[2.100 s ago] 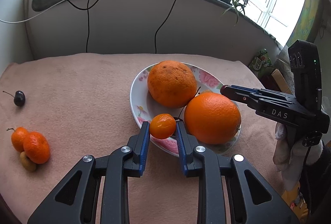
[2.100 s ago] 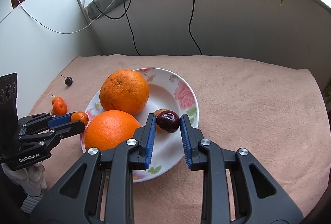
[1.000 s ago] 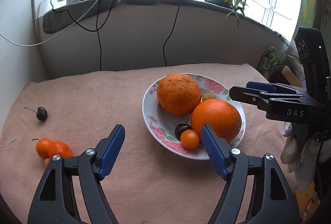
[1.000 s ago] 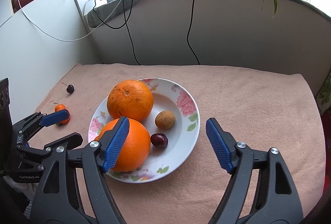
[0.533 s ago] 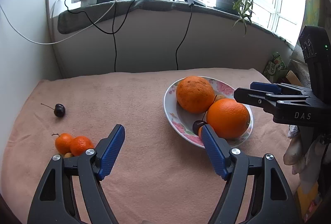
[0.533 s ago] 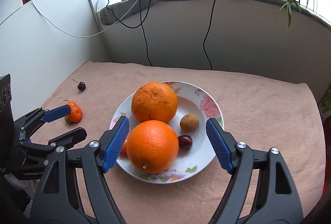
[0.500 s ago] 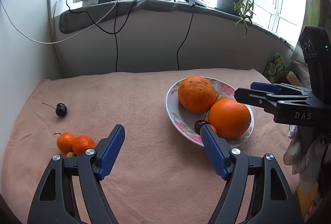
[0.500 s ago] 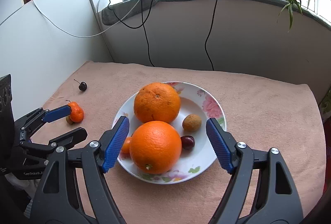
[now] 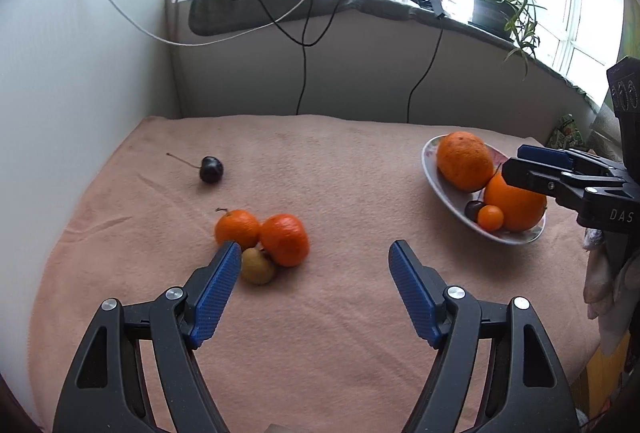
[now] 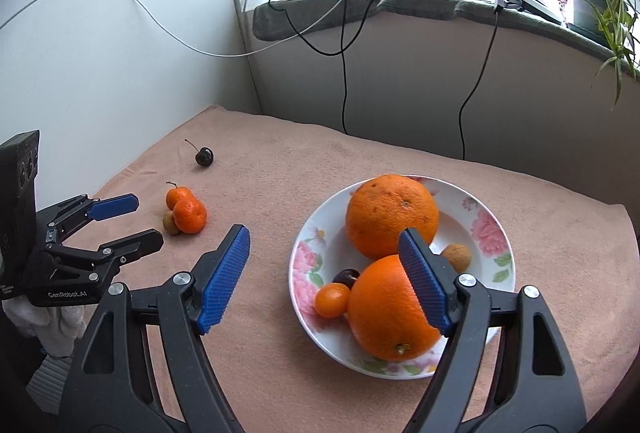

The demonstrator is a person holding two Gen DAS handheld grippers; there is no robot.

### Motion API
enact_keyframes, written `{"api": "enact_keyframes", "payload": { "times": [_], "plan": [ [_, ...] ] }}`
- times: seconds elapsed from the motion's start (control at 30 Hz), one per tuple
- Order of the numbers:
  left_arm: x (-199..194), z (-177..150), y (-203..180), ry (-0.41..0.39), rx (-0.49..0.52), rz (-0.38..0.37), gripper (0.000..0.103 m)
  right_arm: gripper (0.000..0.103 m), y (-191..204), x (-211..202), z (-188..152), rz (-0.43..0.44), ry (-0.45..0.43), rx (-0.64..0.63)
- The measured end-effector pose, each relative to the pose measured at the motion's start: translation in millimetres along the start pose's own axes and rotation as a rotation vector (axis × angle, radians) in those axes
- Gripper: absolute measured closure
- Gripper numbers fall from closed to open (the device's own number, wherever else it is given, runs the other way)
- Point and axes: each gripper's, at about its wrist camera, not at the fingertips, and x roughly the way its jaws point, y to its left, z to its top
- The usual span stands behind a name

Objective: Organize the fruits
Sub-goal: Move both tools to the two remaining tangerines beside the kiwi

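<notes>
A floral white plate [image 10: 492,229] holds two big oranges [image 10: 390,215], a small orange fruit [image 10: 331,299], a dark cherry [image 10: 346,276] and a brown longan [image 10: 456,257]. On the pink cloth lie two small tangerines [image 9: 284,239] touching a brown longan [image 9: 258,270], and a stemmed cherry [image 9: 211,169] farther back. My left gripper [image 9: 316,275] is open and empty, just in front of the tangerine cluster. My right gripper [image 10: 324,265] is open and empty above the plate's near left edge. The plate also shows in the left wrist view [image 9: 444,189].
A white wall [image 9: 80,93] bounds the cloth on the left and a grey ledge wall [image 9: 360,73] at the back, with cables hanging down. A potted plant [image 10: 596,5] stands on the windowsill. The table's right edge drops off near my right hand.
My left gripper let go of the small orange fruit in the plate, opened, and swung left toward the tangerines. My right gripper released the cherry in the plate, opened and drew back.
</notes>
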Motion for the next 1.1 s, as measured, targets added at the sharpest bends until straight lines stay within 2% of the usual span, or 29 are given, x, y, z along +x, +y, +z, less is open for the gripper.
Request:
{"api": "enact_keyframes", "payload": {
  "times": [0.27, 0.6, 0.73, 0.77, 0.83, 0.97, 1.1],
  "plan": [
    [-4, -14, 44, 0.026, -0.064, 0.052, 0.027, 0.024, 35, 24, 6, 0.043, 0.064, -0.064],
    [0, -17, 76, 0.026, -0.134, -0.004, 0.027, 0.024, 70, 53, 10, 0.146, 0.113, -0.099],
    [2, -15, 82, 0.027, -0.155, -0.042, 0.035, 0.024, 82, 65, 10, 0.178, 0.134, -0.107],
    [3, -15, 85, 0.028, -0.164, -0.054, 0.037, 0.025, 84, 69, 10, 0.19, 0.141, -0.106],
    [7, -14, 89, 0.034, -0.179, -0.076, 0.042, 0.035, 89, 77, 9, 0.206, 0.161, -0.104],
    [14, -13, 95, 0.046, -0.213, -0.123, 0.048, 0.036, 94, 91, 9, 0.234, 0.18, -0.084],
    [22, -10, 95, 0.06, -0.229, -0.16, 0.052, 0.048, 98, 106, 9, 0.264, 0.205, -0.062]
  ]
}}
